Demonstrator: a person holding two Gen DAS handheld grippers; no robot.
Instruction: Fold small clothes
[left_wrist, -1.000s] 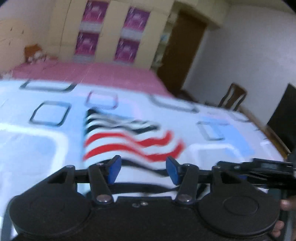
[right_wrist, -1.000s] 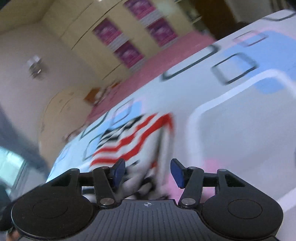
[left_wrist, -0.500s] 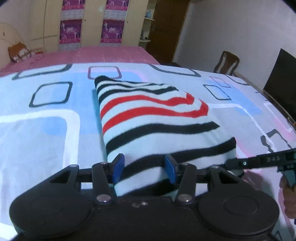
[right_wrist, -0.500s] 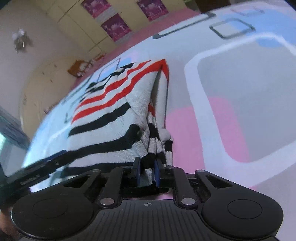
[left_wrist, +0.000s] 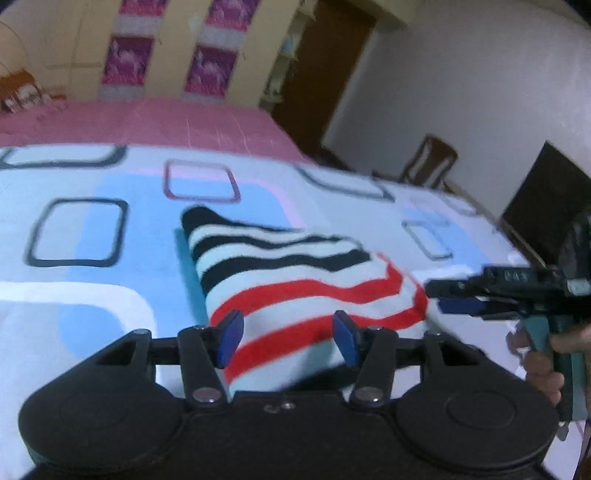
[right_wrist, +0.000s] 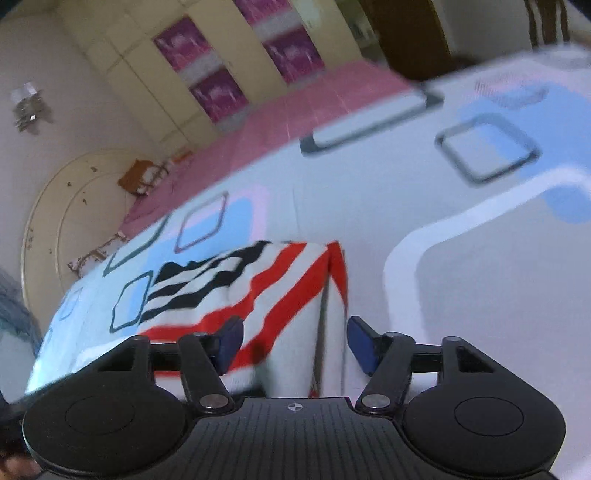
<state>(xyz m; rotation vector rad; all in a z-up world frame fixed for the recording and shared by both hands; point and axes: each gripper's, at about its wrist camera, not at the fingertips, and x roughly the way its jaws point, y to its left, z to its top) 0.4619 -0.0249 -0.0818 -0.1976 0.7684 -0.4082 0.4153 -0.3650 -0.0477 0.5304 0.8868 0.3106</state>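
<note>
Left gripper (left_wrist: 288, 339) spread wide at lower centre of the left wrist view, blue pads (left_wrist: 229, 338) apart and clamping nothing. Directly beyond them, filling the middle of the frame, the folded striped sweater (left_wrist: 295, 280): red bands nearest the pads, black bands toward the upper left, lying flat on the patterned bedsheet (left_wrist: 85, 288). Right gripper (left_wrist: 461, 301) seen at the right edge of that frame, just beside the sweater's red-striped corner, gripped by a hand (left_wrist: 546, 365). In the right wrist view, right gripper (right_wrist: 293, 345) likewise opened wide and empty, with the striped sweater (right_wrist: 266, 291) running from between the pads up toward the left centre, its folded edge at centre frame. Compared with half a second earlier: right gripper no longer pinched on the sweater's hem but released; black bottom stripes, formerly nearest the left pads, now gone from the near side, red bands there instead, the sweater shorter in outline. Pink bedspread (left_wrist: 147, 122) and wardrobe (left_wrist: 166, 48) across the top, blurred.
</note>
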